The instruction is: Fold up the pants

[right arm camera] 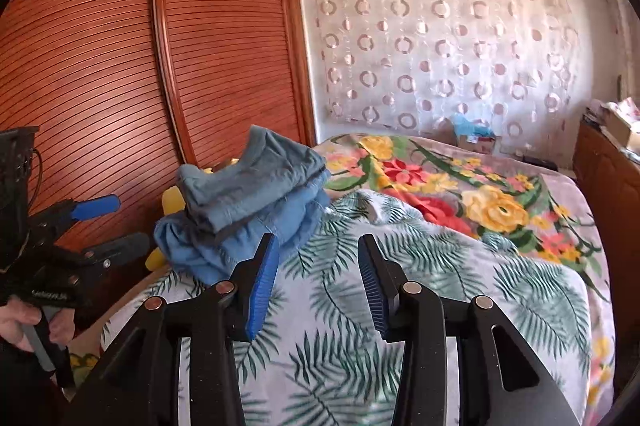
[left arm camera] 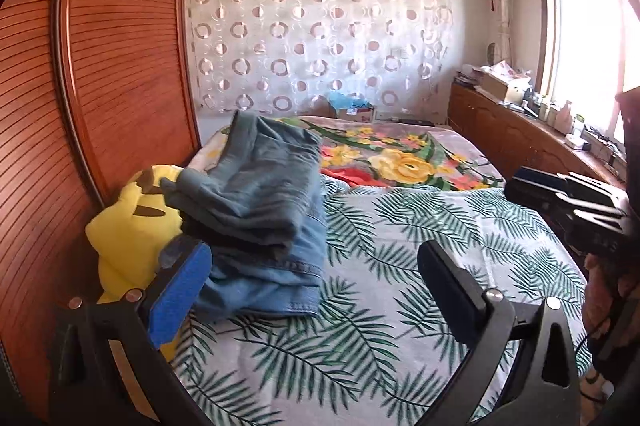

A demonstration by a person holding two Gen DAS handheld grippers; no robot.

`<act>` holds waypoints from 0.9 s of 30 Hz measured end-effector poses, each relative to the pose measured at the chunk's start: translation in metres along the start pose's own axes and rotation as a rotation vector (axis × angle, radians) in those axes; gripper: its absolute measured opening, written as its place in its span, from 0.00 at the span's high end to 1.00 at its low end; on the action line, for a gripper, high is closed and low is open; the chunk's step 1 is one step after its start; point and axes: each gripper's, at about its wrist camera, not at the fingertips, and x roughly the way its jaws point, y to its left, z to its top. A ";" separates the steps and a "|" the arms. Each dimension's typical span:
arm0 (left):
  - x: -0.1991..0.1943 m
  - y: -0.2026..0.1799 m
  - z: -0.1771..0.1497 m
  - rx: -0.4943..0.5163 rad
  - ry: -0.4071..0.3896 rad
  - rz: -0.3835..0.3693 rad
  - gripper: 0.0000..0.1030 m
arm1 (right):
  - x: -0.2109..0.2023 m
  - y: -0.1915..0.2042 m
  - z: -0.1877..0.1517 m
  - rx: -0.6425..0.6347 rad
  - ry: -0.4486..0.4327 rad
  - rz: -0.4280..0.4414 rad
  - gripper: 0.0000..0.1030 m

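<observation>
A stack of folded pants, a grey-green pair on top of blue denim, lies on the left side of the bed's leaf-print sheet. It leans on a yellow plush toy. My left gripper is open wide just short of the stack, its blue pad beside the denim's near corner, with nothing held. From the right wrist view the pants sit ahead and to the left. My right gripper is open over the sheet, with nothing between its pads. The left gripper shows at the left edge, held by a hand.
A slatted wooden wardrobe stands close along the bed's left side. A floral blanket covers the far half of the bed. A low wooden cabinet with clutter runs under the window on the right. A cardboard box sits past the bed.
</observation>
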 end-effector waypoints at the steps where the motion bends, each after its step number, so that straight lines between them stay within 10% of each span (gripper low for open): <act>1: -0.001 -0.003 -0.002 0.000 0.001 -0.006 0.00 | -0.007 0.000 -0.004 0.008 -0.001 -0.010 0.58; 27: -0.068 -0.101 -0.019 0.058 -0.038 -0.141 0.00 | -0.152 0.034 -0.057 0.140 0.000 -0.281 0.47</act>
